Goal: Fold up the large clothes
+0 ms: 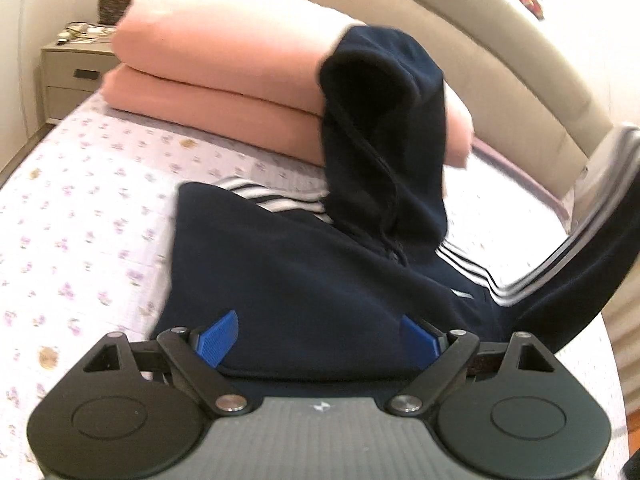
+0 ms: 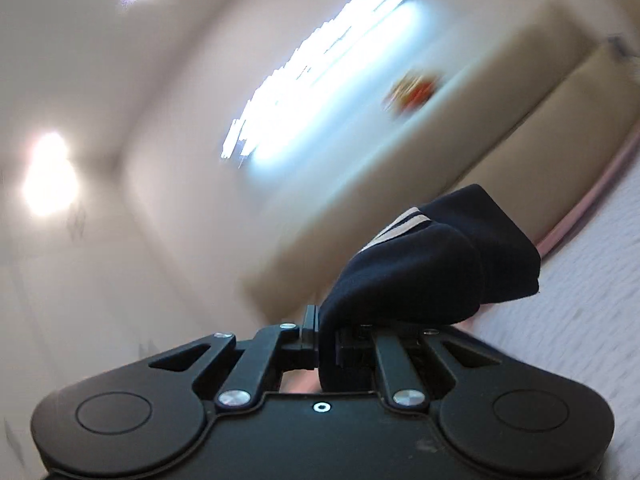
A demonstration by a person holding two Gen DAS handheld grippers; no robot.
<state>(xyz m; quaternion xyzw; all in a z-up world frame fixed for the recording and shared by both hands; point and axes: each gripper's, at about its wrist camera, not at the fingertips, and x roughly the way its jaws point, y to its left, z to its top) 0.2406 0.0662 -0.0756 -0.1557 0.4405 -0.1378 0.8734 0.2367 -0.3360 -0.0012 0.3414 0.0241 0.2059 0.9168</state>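
A bed [image 1: 80, 208] with a pale quilted sheet printed in small purple flowers fills the left wrist view, backed by a smooth cream padded headboard [image 1: 480, 40]. At its far end lies a thick, soft pink blanket [image 1: 224, 80] folded in two rounded layers. A navy fleece jacket [image 1: 288, 280] with white sleeve stripes lies on the bed just ahead of the left tool [image 1: 320, 336], its long axis running near to far. Its hood [image 1: 384, 128] stands up in front of the blanket, and one sleeve lifts off to the right. The left tool is spread wide, its ridged blue pads [image 1: 218, 336] over the jacket's near hem. The right tool [image 2: 328, 340] is clamped on a bunched, striped fold of navy cloth.
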